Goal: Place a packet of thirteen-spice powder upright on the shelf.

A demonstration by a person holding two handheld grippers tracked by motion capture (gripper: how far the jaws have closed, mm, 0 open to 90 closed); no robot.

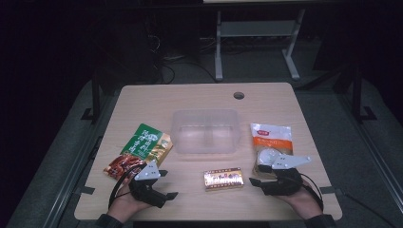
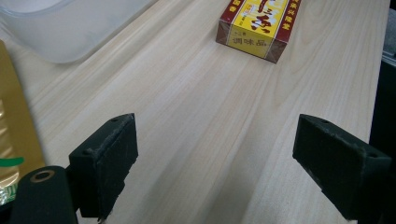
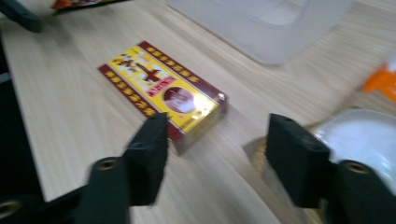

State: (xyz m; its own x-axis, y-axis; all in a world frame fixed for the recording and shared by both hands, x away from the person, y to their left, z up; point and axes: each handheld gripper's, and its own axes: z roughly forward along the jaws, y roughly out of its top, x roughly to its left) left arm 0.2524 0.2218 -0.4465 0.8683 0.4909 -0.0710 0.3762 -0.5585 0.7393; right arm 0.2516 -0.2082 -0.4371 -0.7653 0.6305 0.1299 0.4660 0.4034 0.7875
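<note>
Between both spread, empty hand-held grippers, left and right: small yellow-and-maroon cardboard box on the counter (light, rigid, likely glossy; grip its long sides).

The yellow box is a small flat carton with dark red borders, red characters and a shiny gold edge. It lies flat on its broad face, closed, on the wooden table. In the high view its long side runs from nine o'clock to three o'clock. Its place is near the front edge of the table, at six o'clock from the clear container.
</note>
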